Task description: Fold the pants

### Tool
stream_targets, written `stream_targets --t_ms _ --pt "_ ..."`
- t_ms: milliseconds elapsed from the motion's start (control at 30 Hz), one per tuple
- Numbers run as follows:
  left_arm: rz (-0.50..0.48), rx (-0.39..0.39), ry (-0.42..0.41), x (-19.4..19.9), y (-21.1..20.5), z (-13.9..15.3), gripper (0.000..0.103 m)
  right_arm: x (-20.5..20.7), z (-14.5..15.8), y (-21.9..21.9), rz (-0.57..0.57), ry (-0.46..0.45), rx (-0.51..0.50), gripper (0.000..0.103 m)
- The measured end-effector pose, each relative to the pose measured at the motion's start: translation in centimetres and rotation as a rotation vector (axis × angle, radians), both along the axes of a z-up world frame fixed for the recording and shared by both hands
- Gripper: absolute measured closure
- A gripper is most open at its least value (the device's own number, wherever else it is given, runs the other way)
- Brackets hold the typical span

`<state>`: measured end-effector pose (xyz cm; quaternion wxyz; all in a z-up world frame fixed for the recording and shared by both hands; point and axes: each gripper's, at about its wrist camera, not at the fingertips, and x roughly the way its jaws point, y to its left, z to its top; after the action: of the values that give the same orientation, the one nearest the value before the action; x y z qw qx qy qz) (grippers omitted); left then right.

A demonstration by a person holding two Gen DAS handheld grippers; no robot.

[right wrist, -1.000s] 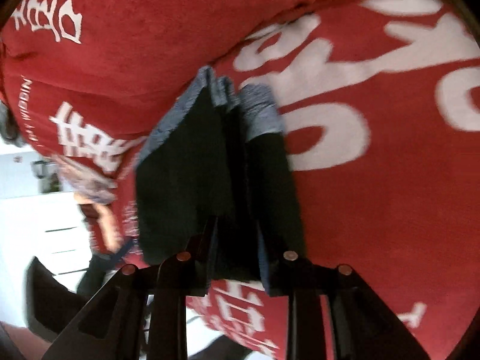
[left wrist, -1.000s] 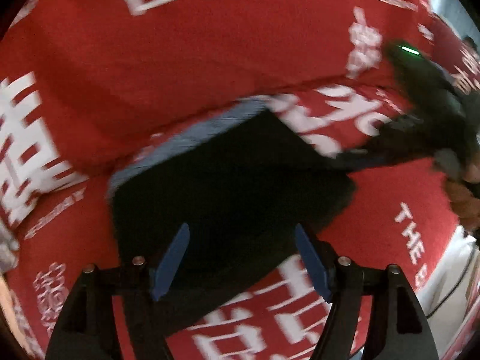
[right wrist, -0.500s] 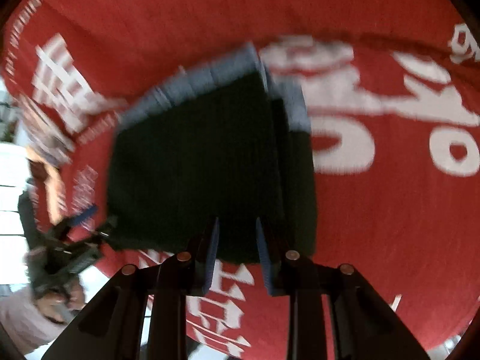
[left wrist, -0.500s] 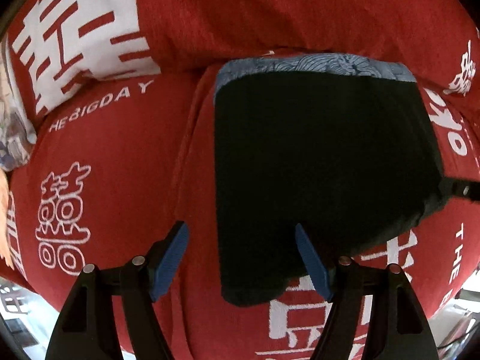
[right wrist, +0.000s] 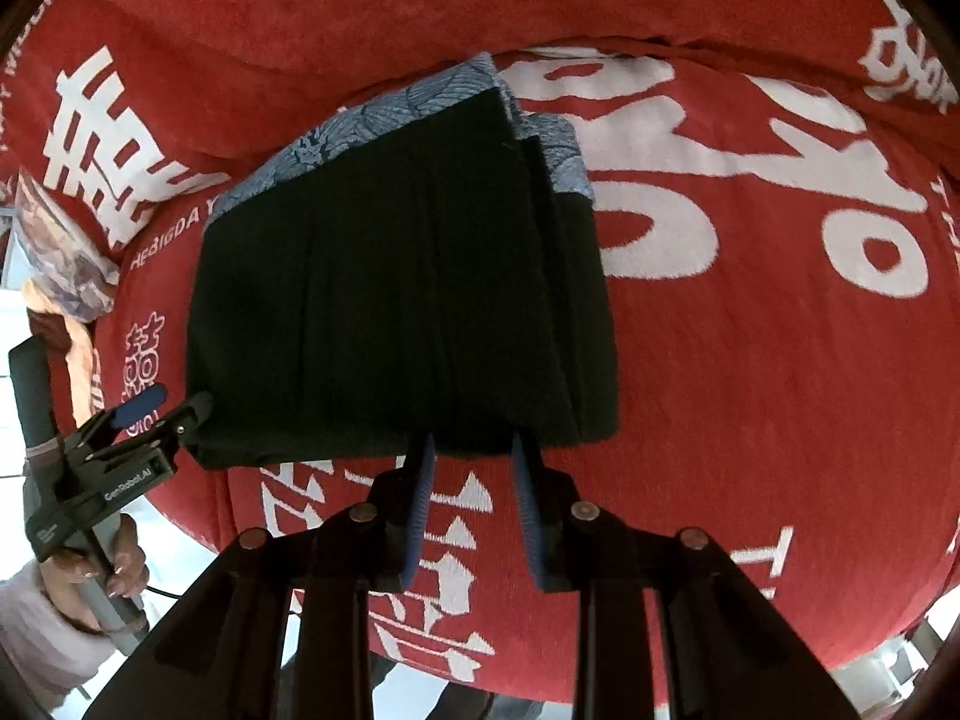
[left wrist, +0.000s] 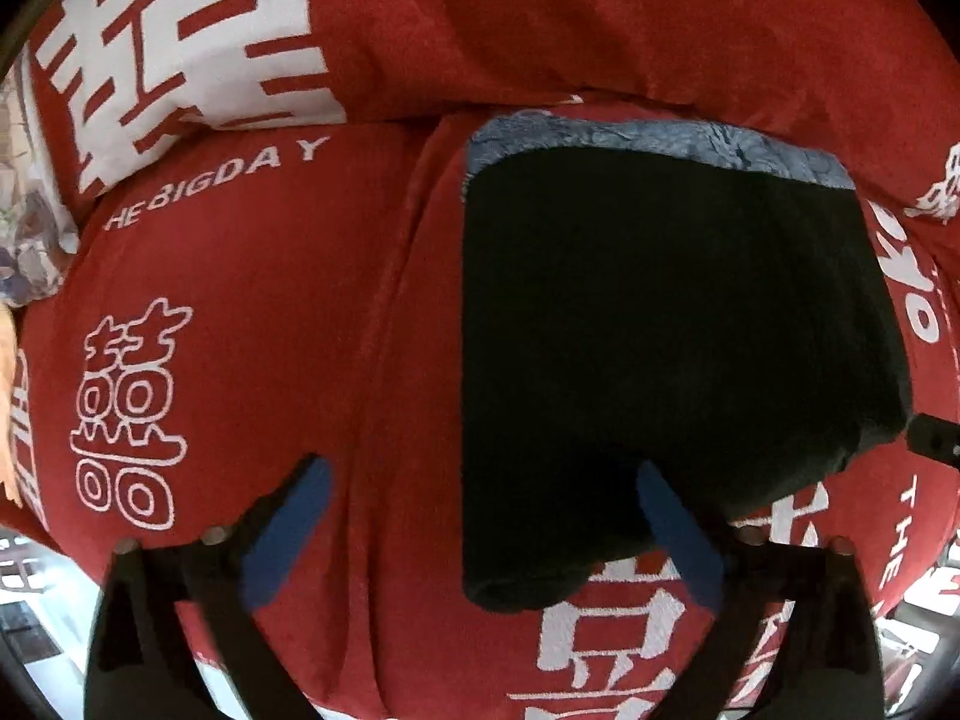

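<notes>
left gripper (left wrist: 480, 498) jaws opening, pants (left wrist: 672, 348) released

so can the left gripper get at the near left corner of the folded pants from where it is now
Probably yes. The left gripper, jaws opening with nothing pinched, already straddles that corner of the pants on the red blanket; the right gripper sits further along the same edge, clear.
</notes>
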<state>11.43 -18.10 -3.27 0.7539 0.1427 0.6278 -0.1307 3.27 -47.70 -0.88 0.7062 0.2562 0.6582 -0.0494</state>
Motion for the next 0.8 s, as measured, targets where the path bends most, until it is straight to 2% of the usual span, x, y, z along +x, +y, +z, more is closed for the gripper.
stream_targets --t_ms 133,233,400,467,800 --pt "0.009 -0.008 0.010 0.2 0.3 0.2 0.001 -0.2 0.5 -1.0 -0.043 -0.011 0.005 0.073" --pt "0.009 0.004 0.016 0.6 0.5 -0.1 0.001 0.0 0.5 -1.7 -0.067 -0.009 0.019 0.054" --pt "0.010 0.017 0.025 0.9 0.4 -0.4 0.001 0.4 0.3 -1.7 -0.047 0.000 0.022 0.050" --pt "0.009 0.021 0.027 0.8 0.3 -0.5 0.001 0.5 0.1 -1.7 -0.045 0.004 0.031 0.045" --pt "0.006 0.027 0.023 1.5 -0.1 -0.8 0.001 0.8 0.0 -2.3 -0.063 -0.008 0.028 0.043"
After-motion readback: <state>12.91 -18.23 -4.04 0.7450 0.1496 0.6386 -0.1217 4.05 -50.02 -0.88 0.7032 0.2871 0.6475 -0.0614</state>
